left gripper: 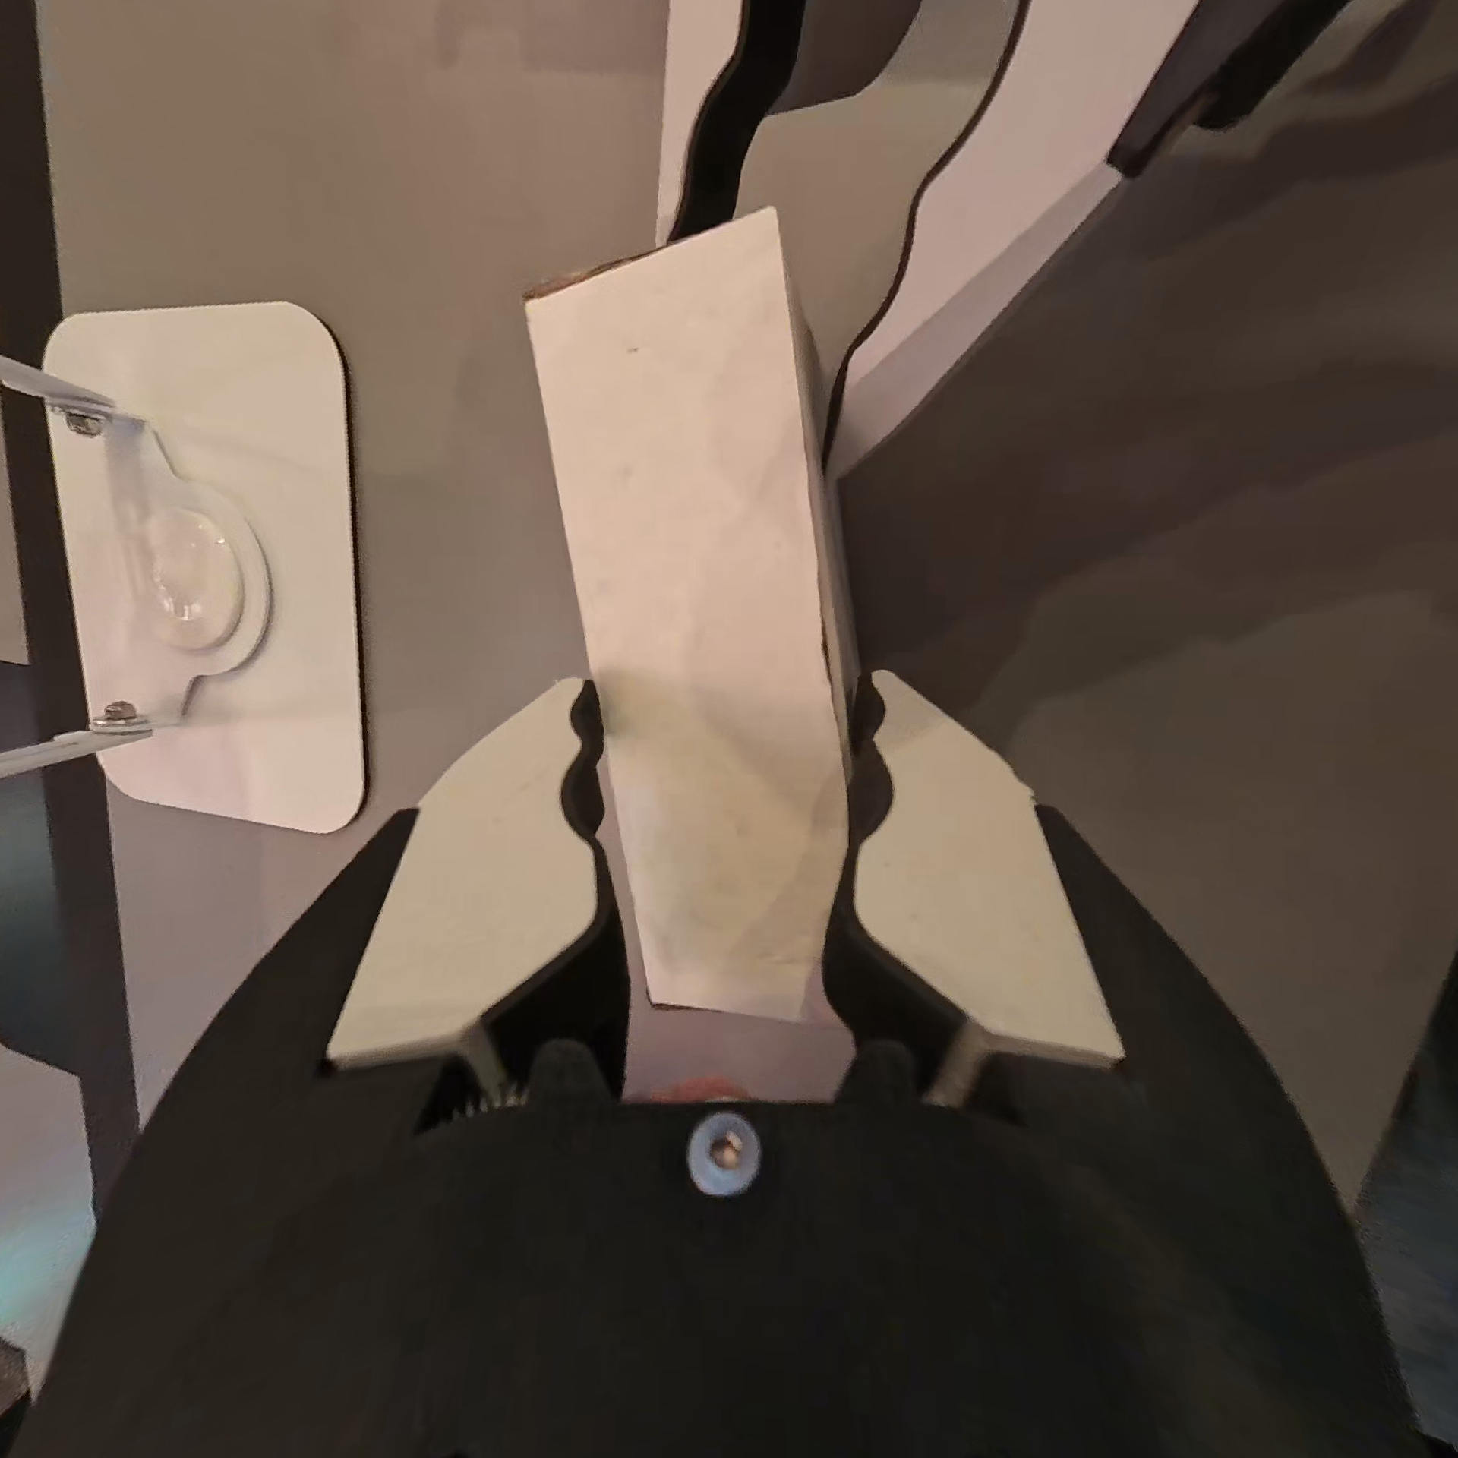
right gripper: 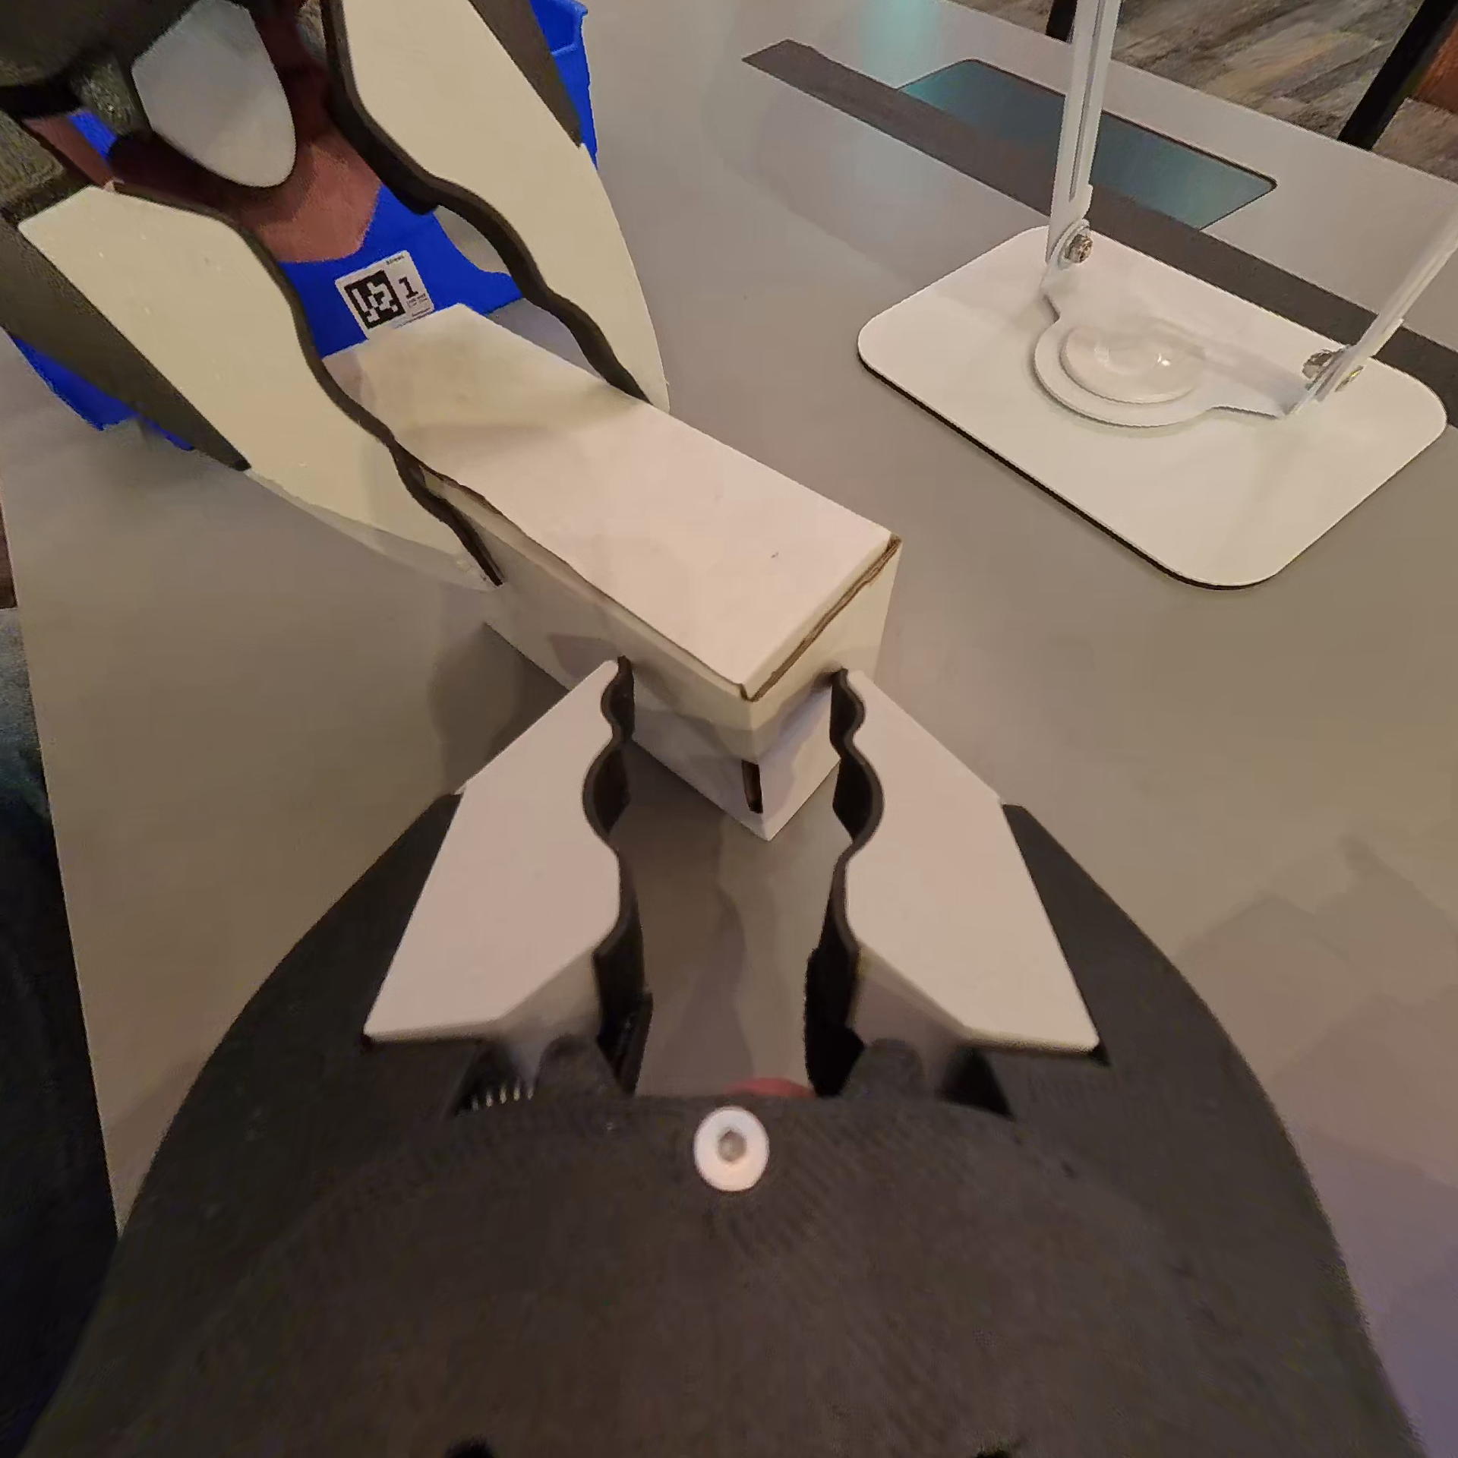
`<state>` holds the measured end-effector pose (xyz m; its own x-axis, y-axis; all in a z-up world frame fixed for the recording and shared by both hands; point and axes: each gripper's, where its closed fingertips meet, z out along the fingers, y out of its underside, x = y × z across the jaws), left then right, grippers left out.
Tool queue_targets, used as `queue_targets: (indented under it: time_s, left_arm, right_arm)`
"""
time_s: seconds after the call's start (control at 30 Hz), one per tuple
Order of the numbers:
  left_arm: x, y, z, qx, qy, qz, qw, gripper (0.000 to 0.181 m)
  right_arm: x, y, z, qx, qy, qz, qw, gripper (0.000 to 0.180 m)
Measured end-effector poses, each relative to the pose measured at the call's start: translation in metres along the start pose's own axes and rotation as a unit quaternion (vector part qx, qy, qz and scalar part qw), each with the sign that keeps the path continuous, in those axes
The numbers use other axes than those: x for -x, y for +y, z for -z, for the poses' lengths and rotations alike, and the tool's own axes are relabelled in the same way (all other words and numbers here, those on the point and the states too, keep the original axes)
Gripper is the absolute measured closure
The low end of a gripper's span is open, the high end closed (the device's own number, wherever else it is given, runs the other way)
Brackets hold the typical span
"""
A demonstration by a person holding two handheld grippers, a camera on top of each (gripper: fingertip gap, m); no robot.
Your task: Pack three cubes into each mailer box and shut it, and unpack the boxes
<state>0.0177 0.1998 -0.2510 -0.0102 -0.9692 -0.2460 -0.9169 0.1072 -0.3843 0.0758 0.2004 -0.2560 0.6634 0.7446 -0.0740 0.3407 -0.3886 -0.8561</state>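
Note:
A long white mailer box [left gripper: 694,592] with its lid down is held between both grippers over the grey table [right gripper: 1104,789]. My left gripper [left gripper: 730,686] is shut on one end of the box, with a finger on each long side. My right gripper [right gripper: 732,690] is shut on the other end of the box [right gripper: 671,552], low on its end face. Each gripper also shows in the other's view: the left gripper [right gripper: 568,481] at the upper left, the right gripper [left gripper: 749,339] at the top. No cubes are in view. I cannot tell whether the box touches the table.
A white lamp-stand base [right gripper: 1144,442] with thin metal legs stands on the table right of the box; it also shows in the left wrist view [left gripper: 213,552]. A blue bin [right gripper: 442,260] with a tag sits behind the left gripper. A dark strip [right gripper: 1104,134] crosses the far table.

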Motion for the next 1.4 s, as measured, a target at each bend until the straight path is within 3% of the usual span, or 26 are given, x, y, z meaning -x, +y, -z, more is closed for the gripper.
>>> queue_targets:
  time_s: [0.27, 0.7, 0.87, 1.0, 1.13, 1.4]
  left_arm:
    - [-0.004, -0.008, 0.011, -0.054, 0.131, 0.1, 0.985, 0.124]
    - [-0.012, -0.014, 0.021, -0.077, 0.251, 0.135, 0.955, 0.123]
    - [-0.018, -0.016, 0.016, -0.065, 0.201, 0.102, 0.972, 0.124]
    - [-0.019, -0.023, 0.015, -0.066, 0.136, 0.069, 0.986, 0.124]
    - [-0.023, -0.029, 0.014, -0.058, 0.089, 0.035, 0.994, 0.125]
    - [-0.025, -0.035, 0.019, -0.079, 0.104, 0.064, 0.989, 0.124]
  right_arm:
    - [0.001, 0.0, -0.001, 0.006, 0.017, 0.031, 0.999, 0.133]
    - [0.005, 0.009, 0.004, 0.041, 0.054, 0.115, 0.991, 0.137]
    - [0.009, 0.009, 0.014, 0.027, 0.028, 0.056, 0.998, 0.135]
    - [0.018, -0.004, 0.026, -0.032, -0.032, -0.067, 0.997, 0.108]
    - [0.01, -0.002, 0.028, -0.038, -0.029, -0.104, 0.993, 0.116]
    - [0.011, 0.003, 0.027, -0.013, -0.005, -0.066, 0.998, 0.12]
